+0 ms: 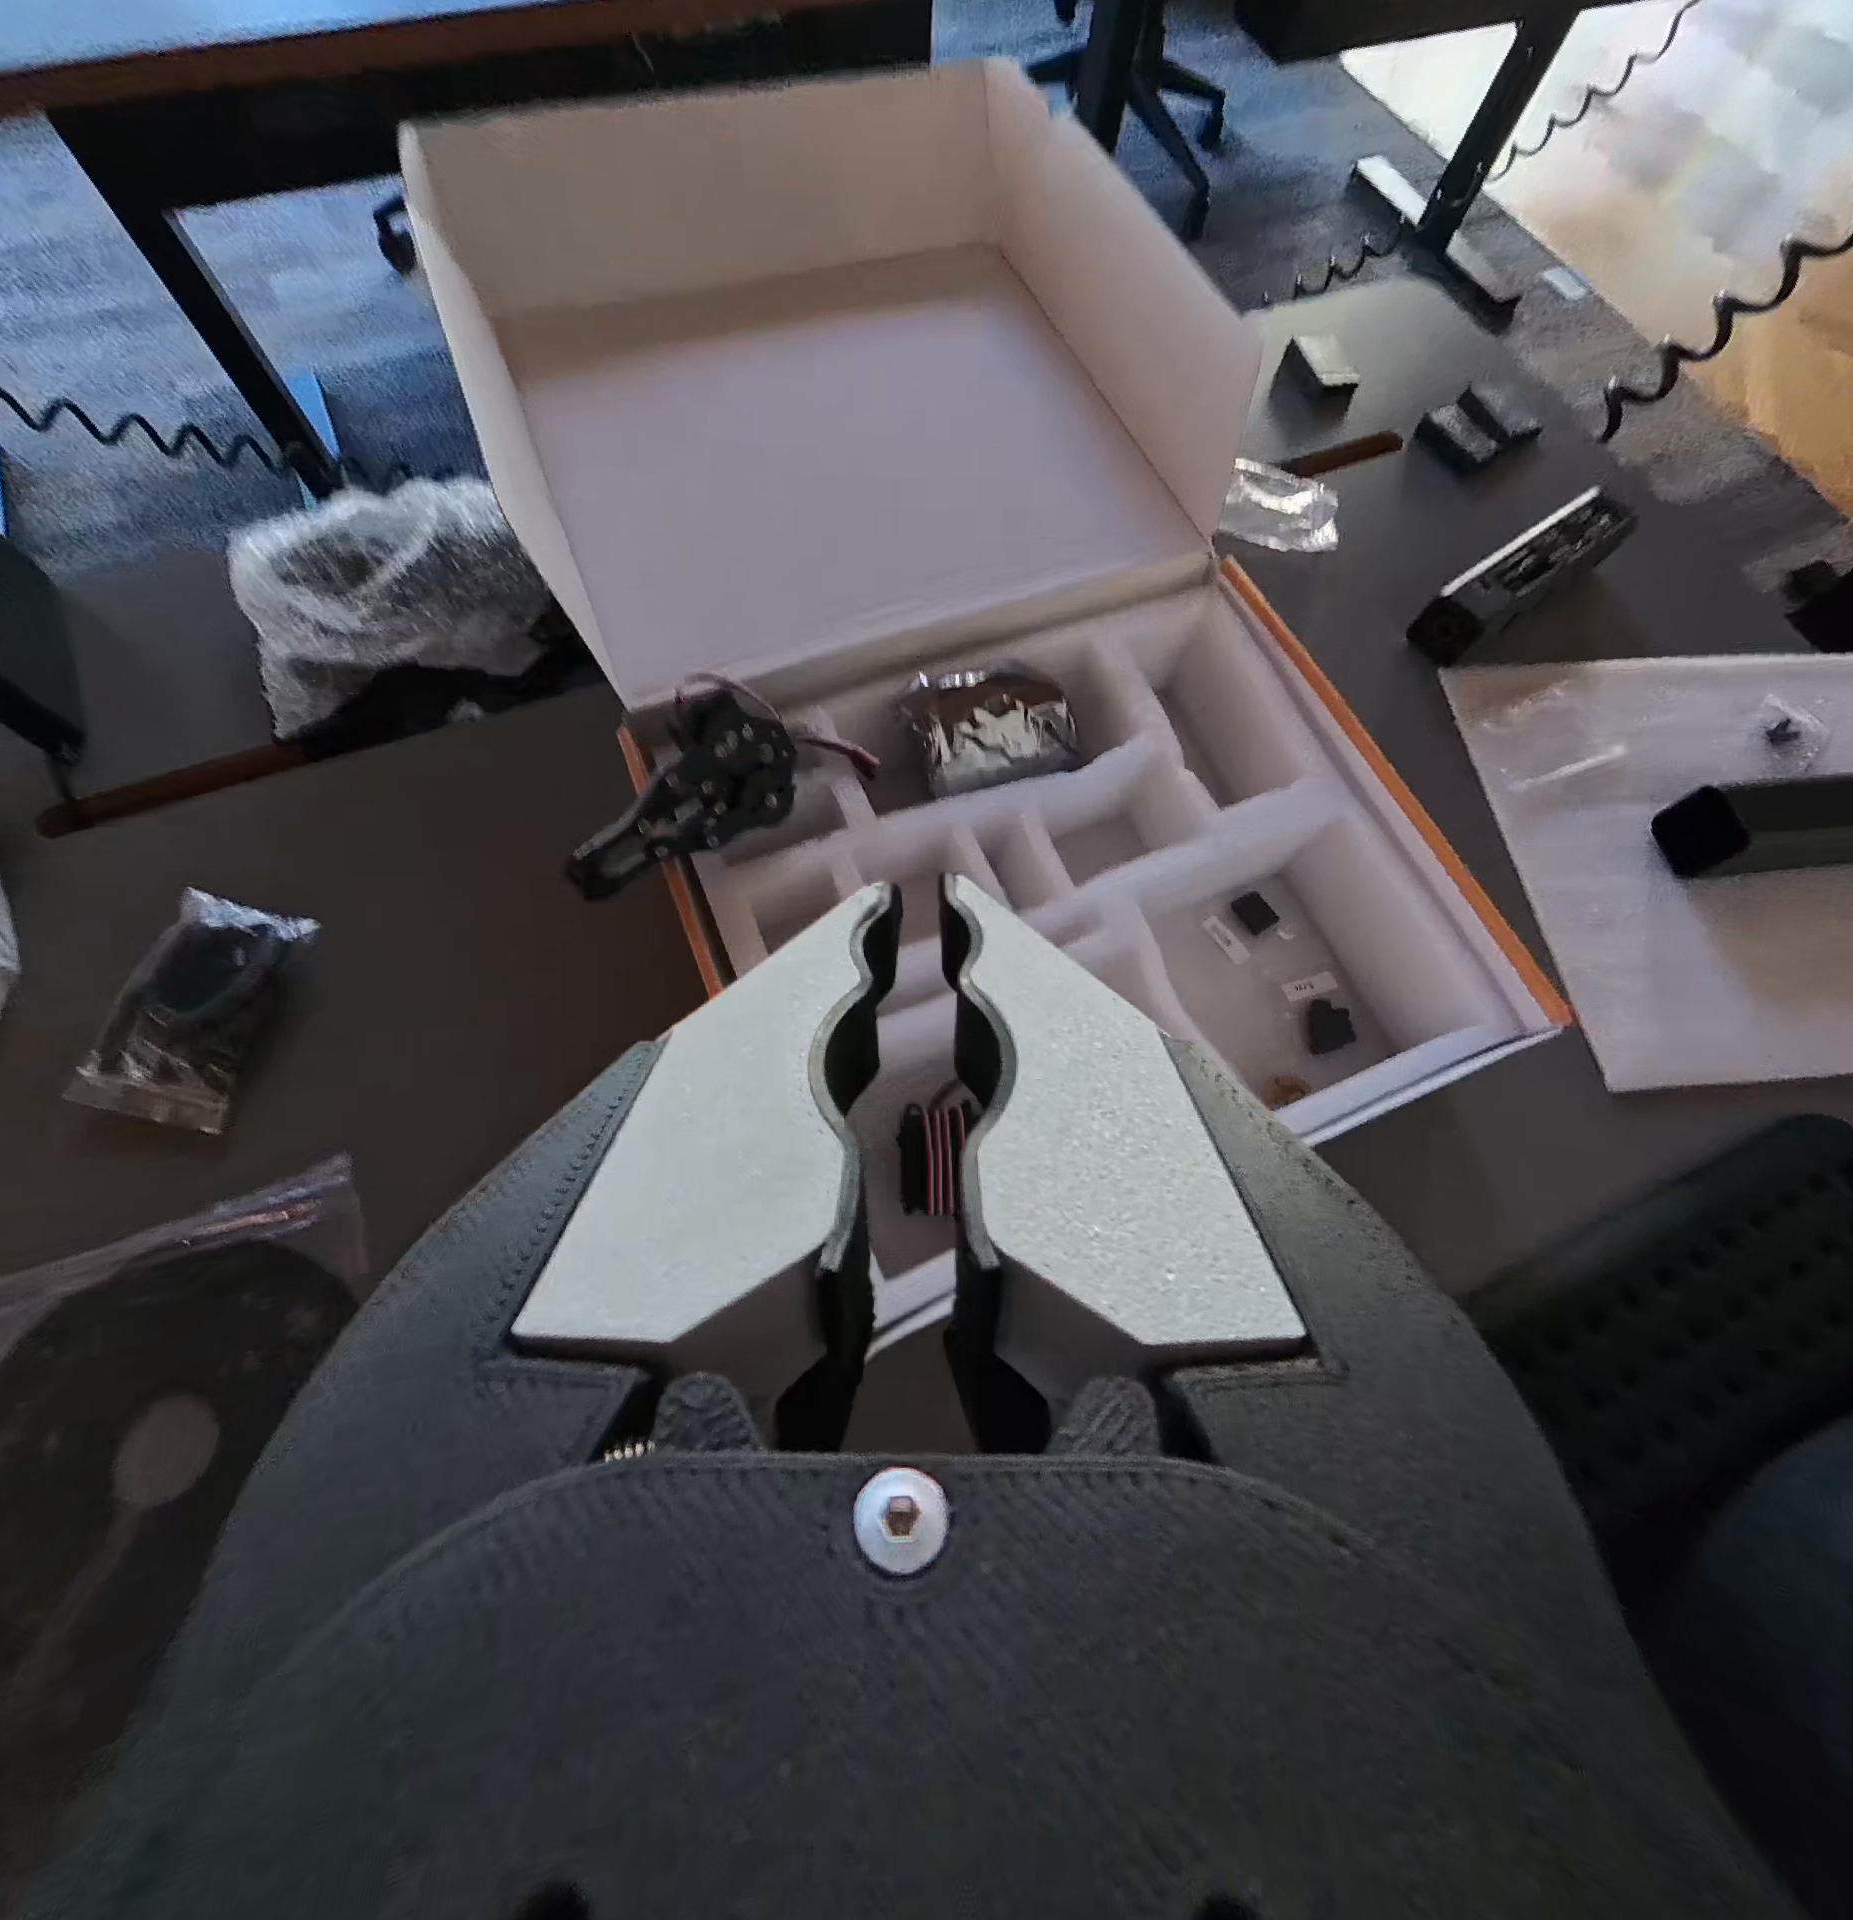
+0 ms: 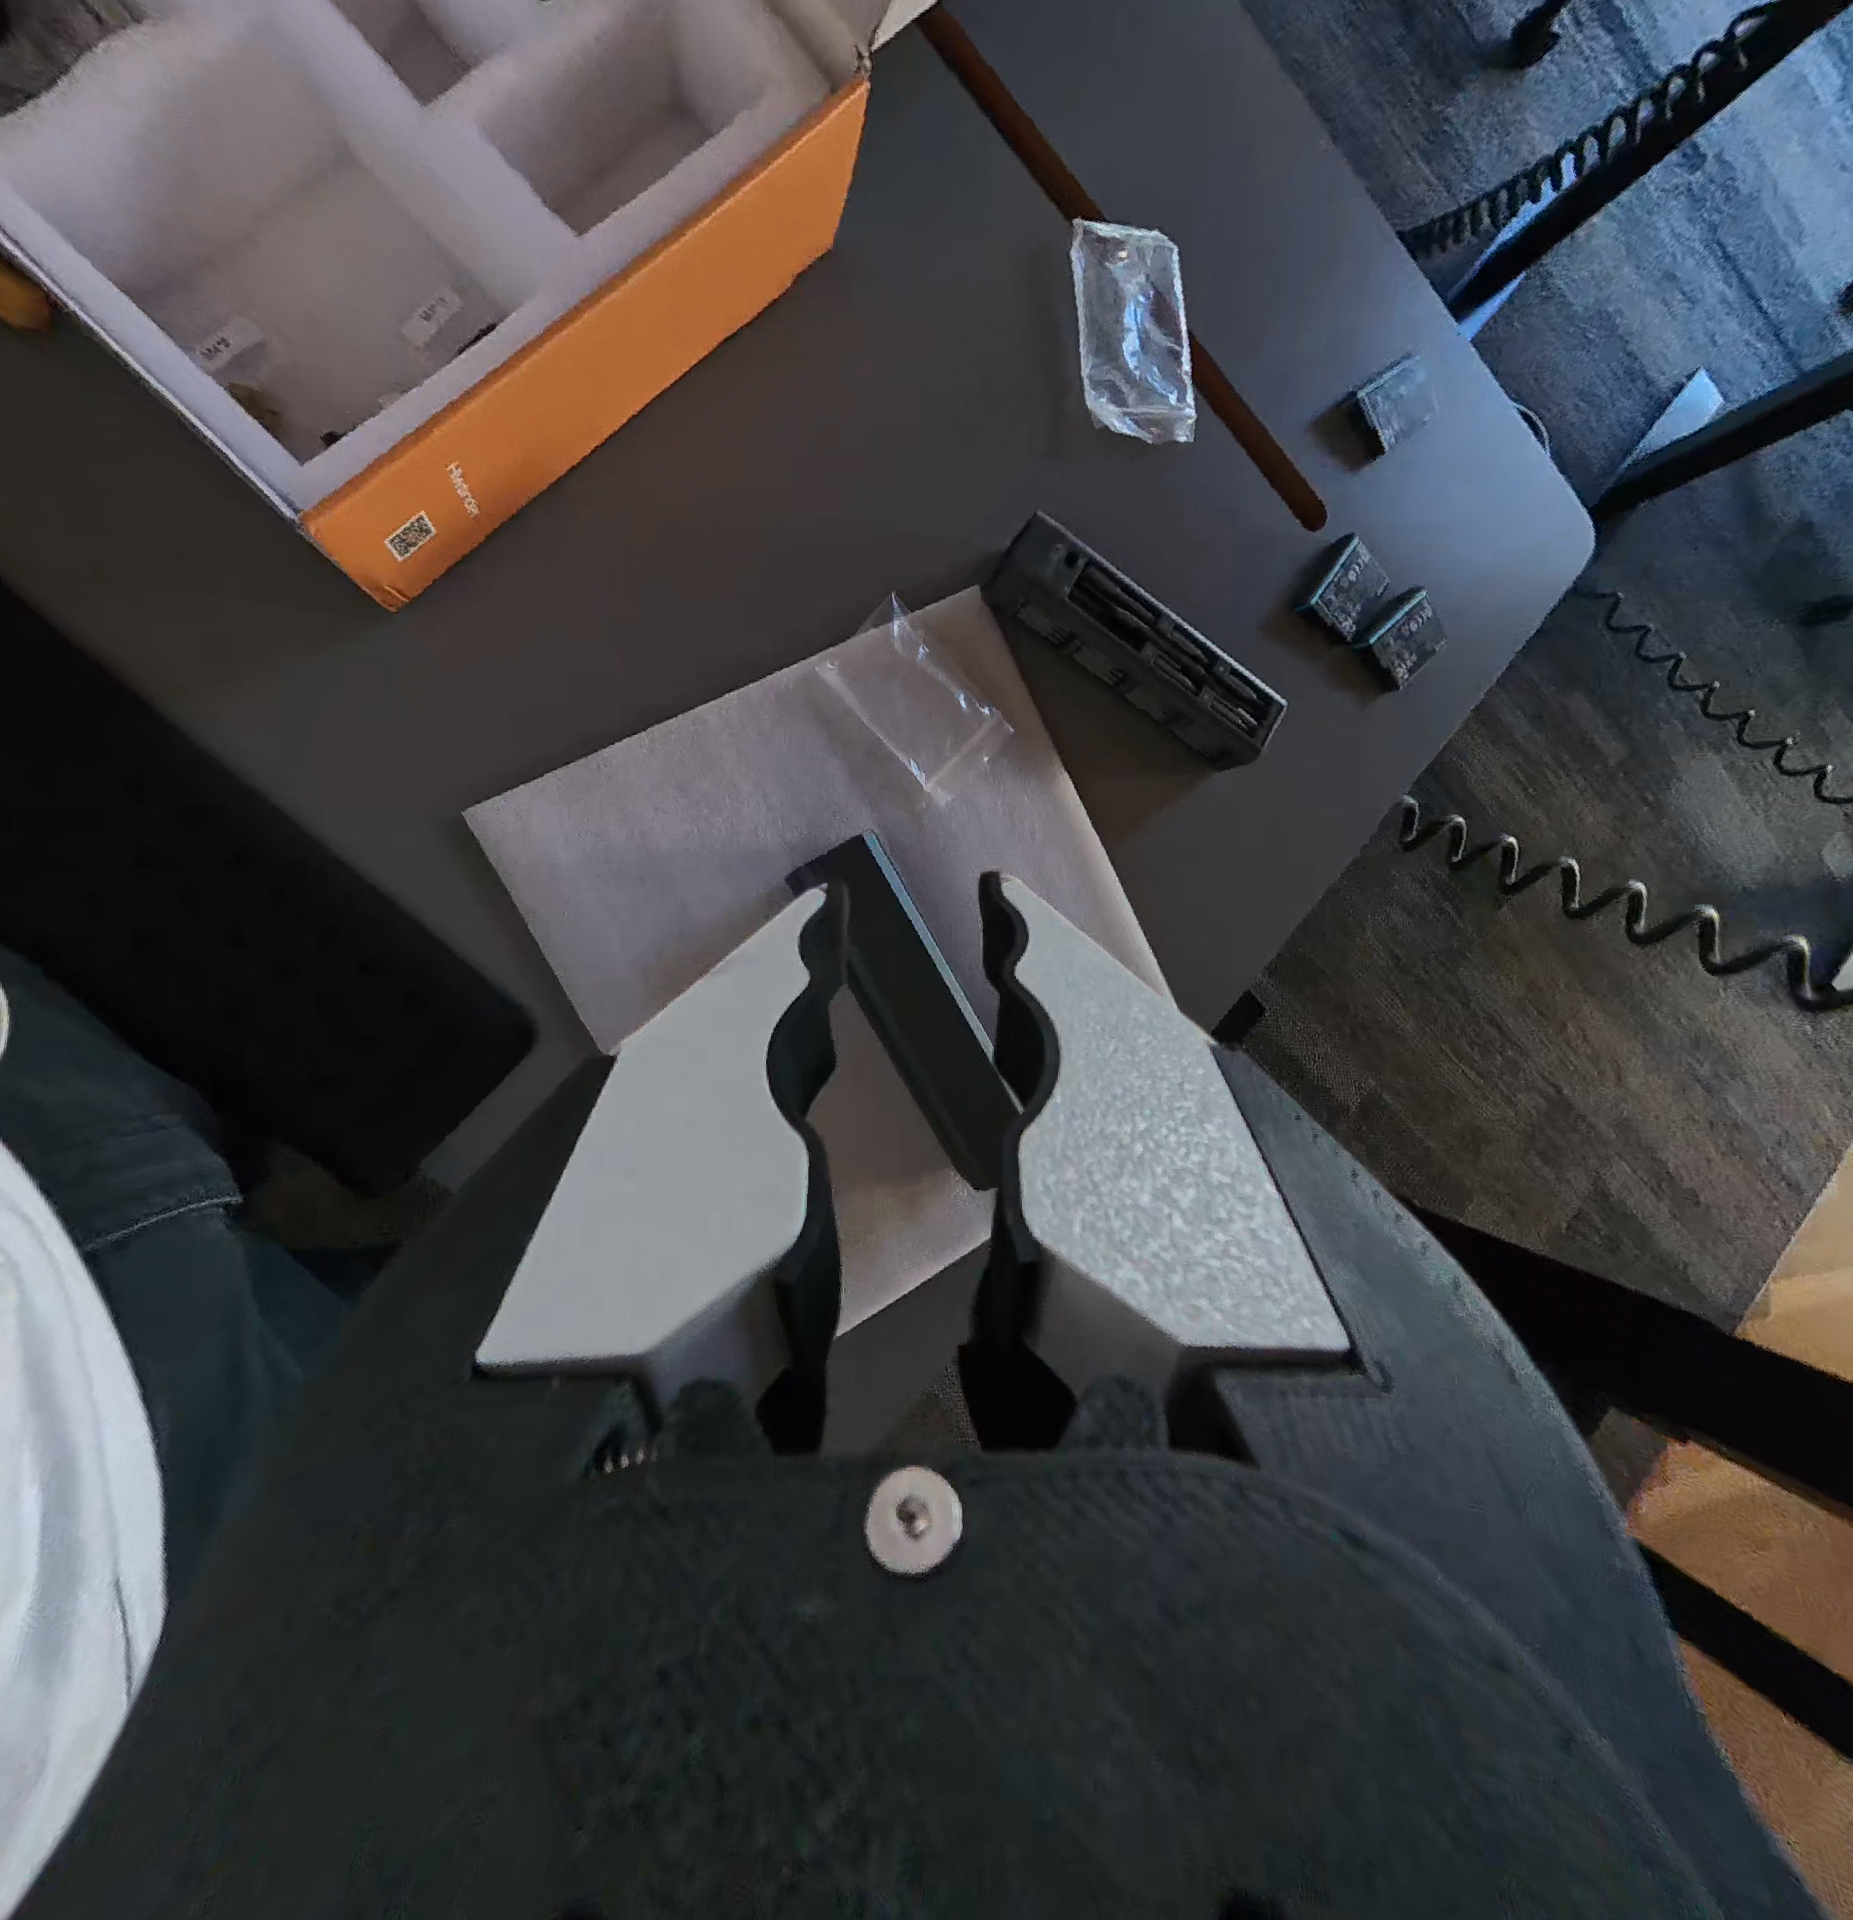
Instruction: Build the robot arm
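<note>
— What is under your left fingers point(image 1: 920, 894)?

— They hang over the near compartments of the orange-sided box point(image 1: 1421, 821) on the table point(image 1: 465, 977), nearly closed and holding nothing. A small servo with striped wires point(image 1: 927, 1148) lies in the foam below them; a black bracket point(image 1: 693, 795) leans on the box's left rim.

— And your right?

— My right fingers point(image 2: 914, 894) are parted around a black bar point(image 2: 922, 1029) on the white foam sheet point(image 2: 683, 831) beside that box; whether they touch it, I cannot tell.

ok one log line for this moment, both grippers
left gripper: nearly closed, empty, over foam-lined box | right gripper: open around black bar on foam sheet
</note>
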A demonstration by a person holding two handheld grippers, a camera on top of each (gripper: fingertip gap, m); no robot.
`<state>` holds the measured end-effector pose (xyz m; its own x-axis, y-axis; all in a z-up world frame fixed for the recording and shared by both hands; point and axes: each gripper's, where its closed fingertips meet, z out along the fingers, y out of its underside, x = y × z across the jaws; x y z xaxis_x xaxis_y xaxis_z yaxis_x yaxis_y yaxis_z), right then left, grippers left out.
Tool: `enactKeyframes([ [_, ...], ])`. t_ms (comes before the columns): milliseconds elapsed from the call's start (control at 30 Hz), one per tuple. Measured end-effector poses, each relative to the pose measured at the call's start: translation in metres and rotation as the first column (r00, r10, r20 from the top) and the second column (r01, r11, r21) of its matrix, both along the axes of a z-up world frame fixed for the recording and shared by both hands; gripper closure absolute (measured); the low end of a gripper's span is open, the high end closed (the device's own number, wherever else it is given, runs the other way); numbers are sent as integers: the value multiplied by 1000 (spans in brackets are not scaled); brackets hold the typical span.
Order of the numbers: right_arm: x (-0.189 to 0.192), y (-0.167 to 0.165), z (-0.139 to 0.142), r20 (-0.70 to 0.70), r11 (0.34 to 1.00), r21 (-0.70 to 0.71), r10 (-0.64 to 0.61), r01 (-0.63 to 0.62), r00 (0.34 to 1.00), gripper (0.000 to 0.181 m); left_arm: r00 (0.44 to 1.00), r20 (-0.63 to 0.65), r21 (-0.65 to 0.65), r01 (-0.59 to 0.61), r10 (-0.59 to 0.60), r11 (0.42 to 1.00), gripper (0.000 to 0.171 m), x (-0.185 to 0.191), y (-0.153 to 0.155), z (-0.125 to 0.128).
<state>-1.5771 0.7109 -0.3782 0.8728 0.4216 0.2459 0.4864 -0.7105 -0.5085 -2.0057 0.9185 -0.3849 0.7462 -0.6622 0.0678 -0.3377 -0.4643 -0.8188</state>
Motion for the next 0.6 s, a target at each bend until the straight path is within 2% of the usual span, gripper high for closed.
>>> enactKeyframes([
  [67, 15, -9, 8, 0, 999, 27, -46, 46, 999, 155, 1000, 29, 50, 11, -13, 999, 165, 11, 5, 22],
  [167, 46, -29, 25, 14, 987, 88, -139, 138, 990, 155, 993, 72, 119, 84, -93, 989, 166, 51, 8, 55],
  [233, 71, -49, 39, 13, 965, 133, -227, 224, 974, 155, 980, 82, 154, 167, -181, 974, 165, 90, 5, 75],
  [300, 99, -79, 55, 18, 935, 184, -313, 304, 950, 155, 950, 99, 176, 277, -297, 944, 165, 147, -3, 95],
  [367, 130, -121, 69, 32, 890, 225, -413, 396, 910, 155, 892, 136, 186, 405, -432, 895, 165, 215, -20, 117],
  [400, 145, -146, 75, 33, 862, 248, -463, 442, 885, 154, 845, 161, 188, 481, -510, 856, 165, 254, -36, 128],
  [500, 189, -237, 95, 46, 764, 317, -605, 563, 795, 154, 685, 177, 226, 671, -707, 707, 162, 366, -99, 156],
  [600, 232, -352, 114, 88, 648, 371, -737, 665, 670, 154, 567, 154, 286, 758, -809, 586, 160, 470, -176, 175],
])
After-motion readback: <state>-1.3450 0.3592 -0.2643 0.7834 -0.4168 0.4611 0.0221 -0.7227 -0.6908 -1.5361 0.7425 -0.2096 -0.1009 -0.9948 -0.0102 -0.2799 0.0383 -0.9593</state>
